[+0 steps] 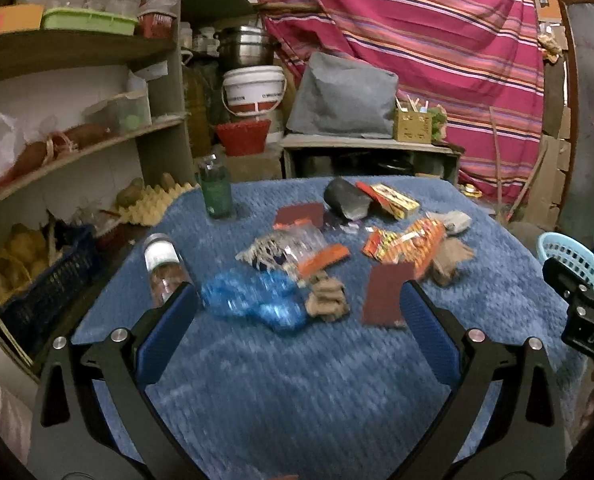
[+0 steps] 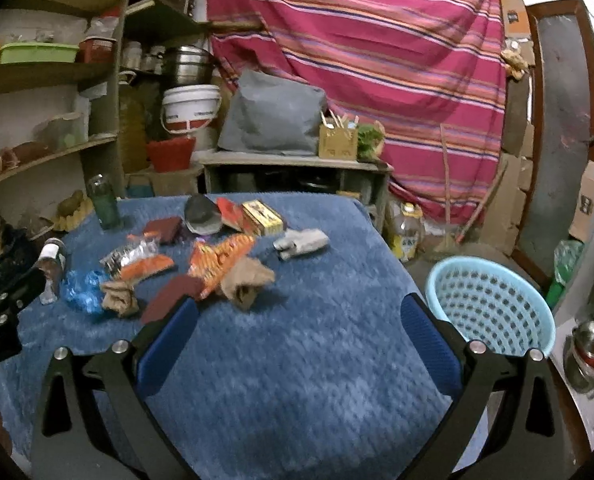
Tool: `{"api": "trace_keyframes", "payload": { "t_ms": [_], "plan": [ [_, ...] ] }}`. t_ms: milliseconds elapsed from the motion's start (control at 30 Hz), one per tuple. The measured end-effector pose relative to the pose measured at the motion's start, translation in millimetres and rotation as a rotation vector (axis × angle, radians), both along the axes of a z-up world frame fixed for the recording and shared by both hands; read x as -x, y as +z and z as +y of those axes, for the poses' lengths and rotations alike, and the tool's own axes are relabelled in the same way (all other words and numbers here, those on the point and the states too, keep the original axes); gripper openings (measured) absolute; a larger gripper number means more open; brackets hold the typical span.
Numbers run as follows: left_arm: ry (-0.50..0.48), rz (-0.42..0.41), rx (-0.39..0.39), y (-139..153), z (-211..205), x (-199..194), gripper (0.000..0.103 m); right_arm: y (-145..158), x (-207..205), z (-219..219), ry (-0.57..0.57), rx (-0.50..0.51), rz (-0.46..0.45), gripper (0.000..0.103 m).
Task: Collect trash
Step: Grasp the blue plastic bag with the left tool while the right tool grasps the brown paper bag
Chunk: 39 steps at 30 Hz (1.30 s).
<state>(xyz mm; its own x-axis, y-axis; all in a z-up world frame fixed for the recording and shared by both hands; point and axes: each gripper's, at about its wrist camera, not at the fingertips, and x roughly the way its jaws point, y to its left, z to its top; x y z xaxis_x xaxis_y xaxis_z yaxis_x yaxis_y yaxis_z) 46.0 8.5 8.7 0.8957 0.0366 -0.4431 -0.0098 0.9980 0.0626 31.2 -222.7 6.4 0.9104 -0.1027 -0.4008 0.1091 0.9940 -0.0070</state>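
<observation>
Both tongs, left tongs (image 1: pixel 299 300) and right tongs (image 2: pixel 299 312), gape wide with nothing between them. We judge collecting not yet begun: the light-blue basket (image 2: pixel 493 312) at four o'clock beside the table (image 2: pixel 297 380) looks empty, while the trash sits mid-table at eleven o'clock: blue plastic bag (image 1: pixel 253 300), orange wrappers (image 1: pixel 405 246), crumpled brown paper (image 2: pixel 249 280), maroon cards (image 1: pixel 383 296). Nearer us the blue cloth lies bare, giving free room. Shelves (image 1: pixel 77 152) crowd nine o'clock; the basket hugs the right edge.
</observation>
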Motion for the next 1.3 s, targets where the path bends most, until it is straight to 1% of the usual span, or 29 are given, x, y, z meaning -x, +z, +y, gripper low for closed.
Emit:
{"api": "trace_keyframes", "payload": {
  "t_ms": [67,167,233,300,433,633,733,800,867,967,1000,1167,1300],
  "plan": [
    [0.007,-0.017,-0.005,5.2,0.6,-8.7,0.098,4.2,-7.9,4.1,0.012,0.004,-0.018,0.099],
    [0.021,-0.019,0.007,5.0,6.3,-23.0,0.098,6.6,-21.7,7.8,0.012,-0.008,-0.024,0.099],
    [0.031,-0.007,0.018,0.5,10.9,-33.6,0.098,6.4,-30.0,9.7,0.011,-0.019,-0.026,0.099],
    [0.037,0.010,0.027,-6.9,15.8,-44.4,0.098,2.8,-38.2,13.3,0.006,-0.008,-0.027,0.099],
    [0.045,0.056,0.019,-28.1,21.7,-65.5,0.098,-10.4,-50.4,16.2,-0.001,0.010,-0.022,0.099],
    [0.046,0.112,0.026,-54.6,33.4,-81.0,0.098,-35.5,-68.2,12.8,-0.023,0.008,0.029,0.099],
    [0.044,0.130,-0.003,-64.5,31.5,-85.1,0.098,-48.0,-75.7,13.0,-0.034,0.026,0.064,0.099],
    [0.042,0.139,-0.015,-67.9,30.2,-87.7,0.098,-54.9,-80.7,10.2,-0.026,0.002,0.093,0.099],
    [0.039,0.151,-0.007,-70.7,30.9,-90.2,0.098,-60.4,-84.3,7.3,-0.020,-0.023,0.121,0.099],
    [0.038,0.184,0.030,-76.0,36.1,-96.0,0.098,-64.7,-85.4,3.1,-0.037,-0.036,0.139,0.099],
    [0.053,0.196,0.037,-78.5,38.2,-97.5,0.098,-65.8,-85.5,2.2,-0.037,-0.041,0.143,0.099],
    [0.094,0.209,0.021,-83.1,42.5,-102.4,0.098,-69.7,-87.8,5.1,-0.038,-0.026,0.156,0.099],
    [0.095,0.230,0.032,-86.1,45.0,-107.1,0.098,-73.2,-92.5,9.5,-0.050,0.002,0.184,0.099]
  ]
}}
